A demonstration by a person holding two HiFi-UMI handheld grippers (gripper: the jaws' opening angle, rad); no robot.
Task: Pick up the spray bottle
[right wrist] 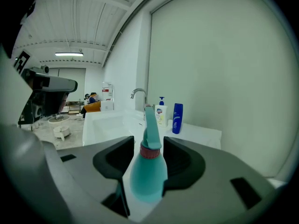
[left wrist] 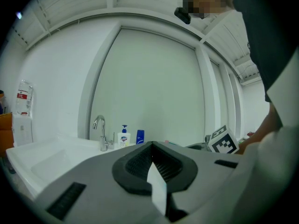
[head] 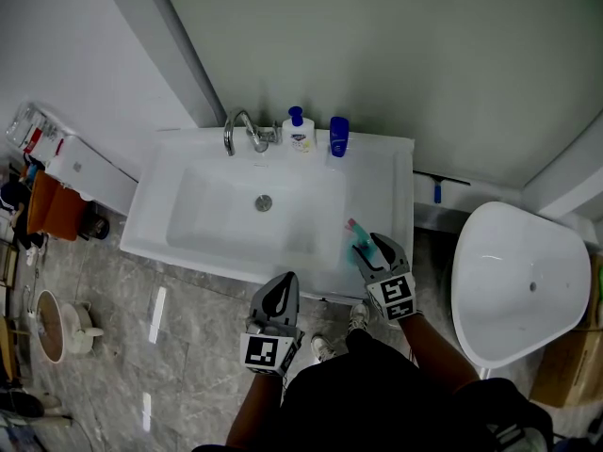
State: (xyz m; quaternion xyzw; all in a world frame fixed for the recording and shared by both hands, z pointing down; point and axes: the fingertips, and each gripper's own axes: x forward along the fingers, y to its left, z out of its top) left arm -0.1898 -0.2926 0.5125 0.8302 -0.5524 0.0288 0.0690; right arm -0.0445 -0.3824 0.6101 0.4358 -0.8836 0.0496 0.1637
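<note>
The teal spray bottle (head: 359, 241) with a red collar lies on the white ledge at the right of the sink (head: 151, 205), nozzle pointing away from me. My right gripper (head: 373, 255) has a jaw on each side of its body. In the right gripper view the spray bottle (right wrist: 148, 171) fills the gap and both jaws touch its sides, so the right gripper (right wrist: 148, 141) is shut on it. My left gripper (head: 281, 290) hovers in front of the sink's near edge, apart from the bottle. In its own view the left gripper (left wrist: 152, 144) has its jaws together with nothing held.
A chrome faucet (head: 243, 130), a white pump soap bottle (head: 299, 130) and a blue bottle (head: 339, 137) stand along the sink's back rim. A white toilet (head: 518, 281) sits to the right. Floor clutter lies at the far left.
</note>
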